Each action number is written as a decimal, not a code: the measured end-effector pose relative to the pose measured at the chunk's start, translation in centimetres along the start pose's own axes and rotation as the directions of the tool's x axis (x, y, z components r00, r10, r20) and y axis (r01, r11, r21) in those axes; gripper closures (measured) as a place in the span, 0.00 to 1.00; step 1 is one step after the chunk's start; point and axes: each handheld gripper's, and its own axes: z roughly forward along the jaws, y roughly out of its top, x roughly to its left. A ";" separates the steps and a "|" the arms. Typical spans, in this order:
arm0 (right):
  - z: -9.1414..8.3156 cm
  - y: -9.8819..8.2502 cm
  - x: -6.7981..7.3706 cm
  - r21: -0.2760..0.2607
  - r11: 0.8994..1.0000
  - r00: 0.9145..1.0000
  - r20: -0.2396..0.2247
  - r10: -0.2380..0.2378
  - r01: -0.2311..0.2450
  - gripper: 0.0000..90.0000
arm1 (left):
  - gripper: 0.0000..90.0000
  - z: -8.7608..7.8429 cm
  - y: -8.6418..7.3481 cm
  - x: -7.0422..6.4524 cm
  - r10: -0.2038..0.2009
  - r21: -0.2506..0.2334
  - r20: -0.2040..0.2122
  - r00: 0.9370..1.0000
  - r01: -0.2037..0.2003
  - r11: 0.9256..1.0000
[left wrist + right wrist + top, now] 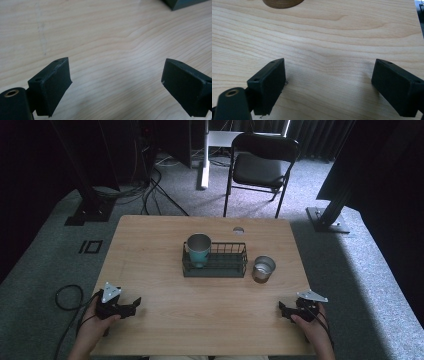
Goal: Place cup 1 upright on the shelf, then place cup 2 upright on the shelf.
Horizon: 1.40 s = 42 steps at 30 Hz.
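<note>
Both tools rest low at the near edge of the table [150,235], the left gripper [131,306] at the near left and the right gripper [283,310] at the near right, each with its jaws spread wide and nothing between them. The metal cup [263,268] stands on the bare wood just right of the wire basket [215,268], in whose left end a teal cup [199,249] already stands upright. This looks like the start of the reach: probably the right gripper must travel forward to the metal cup and close on it.
</note>
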 end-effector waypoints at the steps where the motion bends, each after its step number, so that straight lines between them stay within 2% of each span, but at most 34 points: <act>1: 0.0 0.0 0.0 0.000 1.000 1.000 0.000 0.000 0.000 0.13 | 0.11 0.1 0.0 0.0 -0.002 0.006 -0.004 1.000 0.002 1.000; 5: 0.0 0.0 0.0 0.000 1.000 1.000 0.000 0.000 0.000 0.13 | 0.11 0.5 -0.2 0.0 -0.001 0.009 -0.010 1.000 0.001 1.000; 7: 0.0 0.0 0.0 0.000 1.000 1.000 0.000 0.000 0.000 0.13 | 0.11 0.8 -0.4 0.1 0.010 0.031 -0.032 0.999 -0.009 0.999; 9: 0.0 0.0 0.0 0.000 1.000 1.000 0.000 0.000 0.000 0.13 | 0.11 1.0 -0.4 0.2 -0.003 0.060 -0.037 0.999 0.006 0.998; 11: 0.0 0.0 0.0 0.000 1.000 1.000 0.000 0.000 0.000 0.13 | 0.11 1.0 -0.4 0.2 -0.005 0.061 -0.035 0.999 0.007 0.998; 12: 0.0 0.0 0.0 0.000 1.000 1.000 0.000 0.000 0.000 0.13 | 0.11 1.1 -0.5 0.2 -0.008 0.081 -0.041 0.999 0.012 0.997; 13: 0.0 0.0 0.0 0.000 1.000 1.000 0.000 0.000 0.000 0.13 | 0.11 1.2 -0.5 0.2 -0.010 0.121 -0.051 0.999 0.017 0.993; 14: 0.0 0.0 0.0 0.000 1.000 1.000 0.000 0.000 0.000 0.13 | 0.10 1.3 -0.5 0.2 -0.042 0.132 -0.040 0.998 0.047 0.990; 23: 0.0 0.0 0.0 0.000 1.000 1.000 0.000 0.000 0.000 0.13 | 0.10 1.3 -0.5 0.3 -0.061 0.132 -0.063 0.996 0.068 0.989; 42: 0.1 0.2 0.5 -0.004 1.000 1.000 -0.010 -0.001 0.001 0.13 | 0.10 1.3 -0.5 0.3 -0.060 0.131 -0.063 0.996 0.068 0.989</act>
